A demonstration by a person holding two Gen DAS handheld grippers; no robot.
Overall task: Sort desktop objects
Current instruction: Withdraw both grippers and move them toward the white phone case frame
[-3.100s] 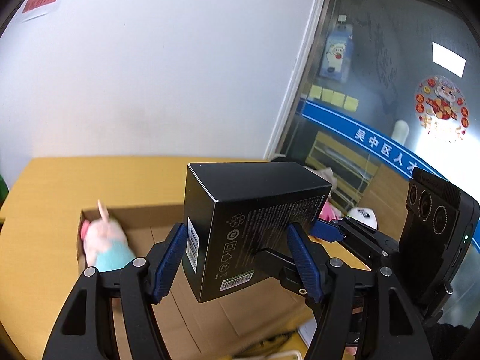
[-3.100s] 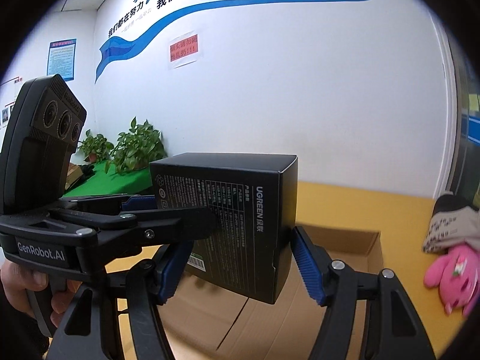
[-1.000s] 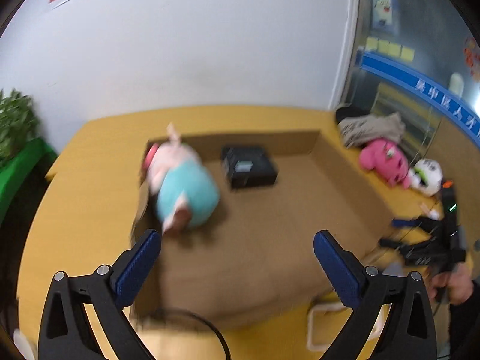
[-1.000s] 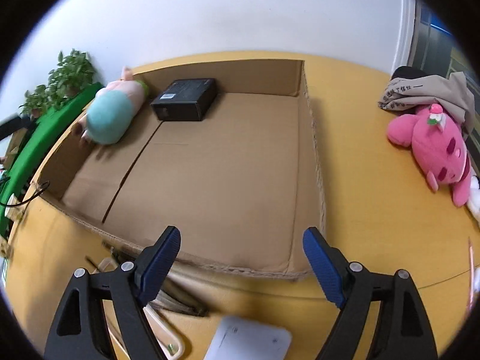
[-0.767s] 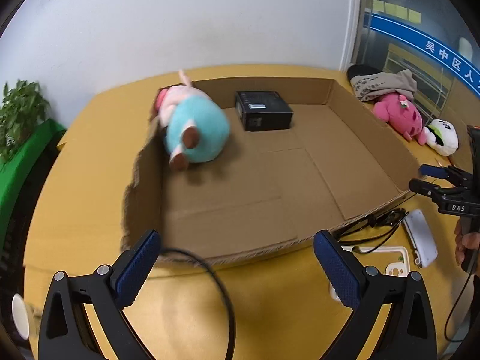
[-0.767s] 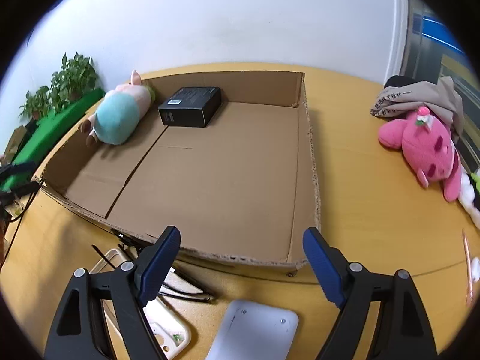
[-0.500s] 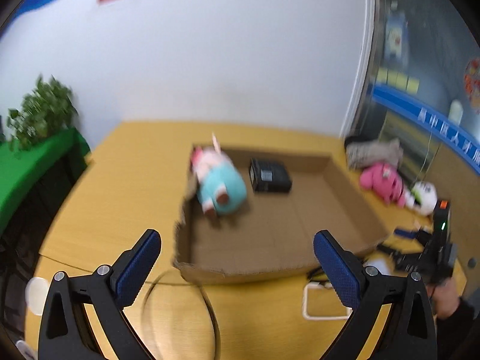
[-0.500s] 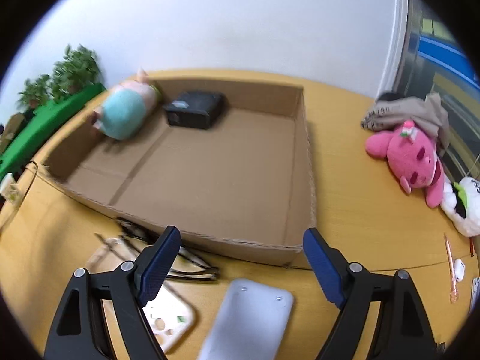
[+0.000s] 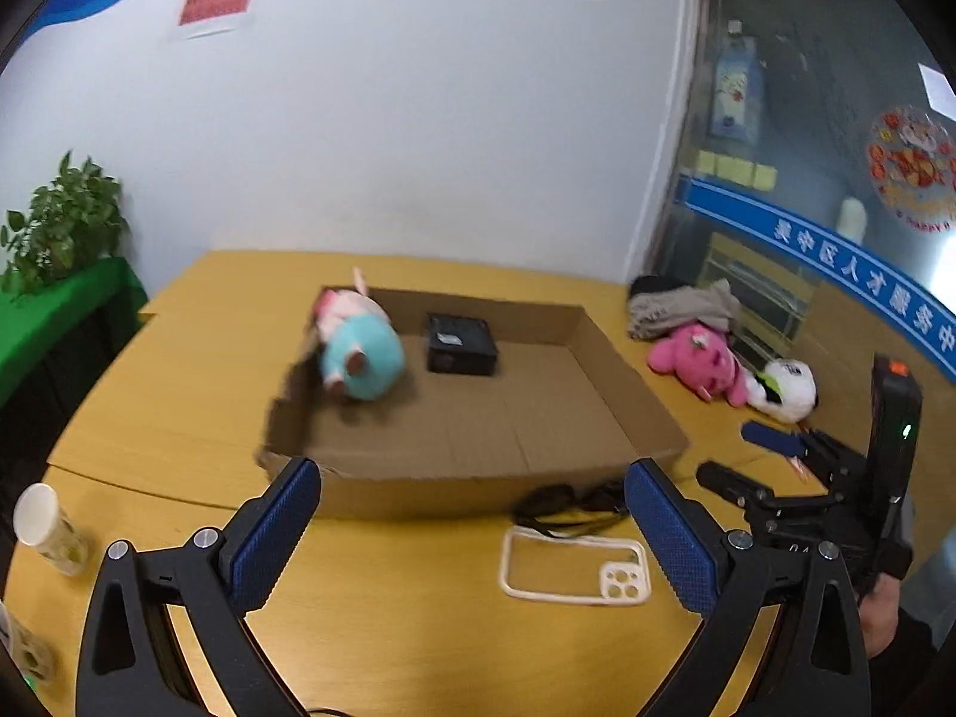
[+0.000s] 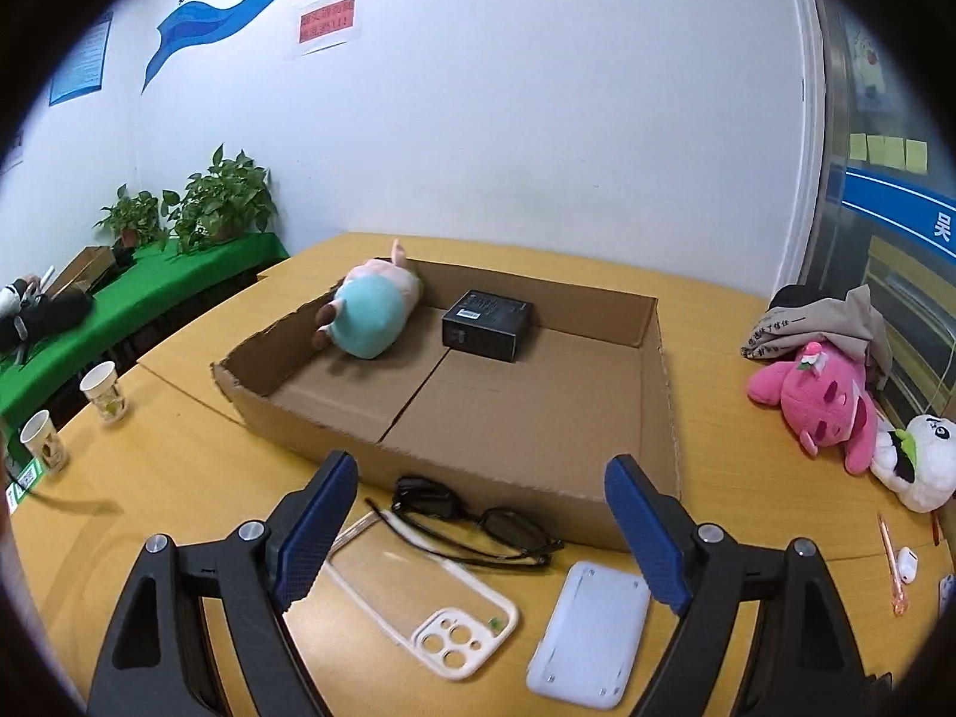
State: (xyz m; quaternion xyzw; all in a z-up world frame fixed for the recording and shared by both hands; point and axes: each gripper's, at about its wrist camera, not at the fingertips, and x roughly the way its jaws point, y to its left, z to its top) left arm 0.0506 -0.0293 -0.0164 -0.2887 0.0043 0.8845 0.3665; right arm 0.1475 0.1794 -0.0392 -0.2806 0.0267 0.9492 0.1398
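Right wrist: glasses (image 10: 472, 529) lie crosswise along carton (image 10: 666, 394) front; both tools spread, empty.

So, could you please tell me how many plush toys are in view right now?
3: a teal-and-pink plush in the cardboard tray's far left corner, a pink plush on the table right of the tray, and a white plush touching it. Others could be hidden under the cloth beyond.

desk (image 10: 179, 478): yellow-brown wood
cardboard box (image 10: 657, 394): brown
small box (image 10: 487, 324): black
pig toy (image 10: 370, 310): light blue and pink
bear toy (image 10: 818, 400): bright pink
panda toy (image 10: 920, 460): white with black
phone case (image 10: 430, 603): clear with cream edge
glasses (image 10: 478, 532): black
pads (image 10: 313, 529): blue with tiny bumps
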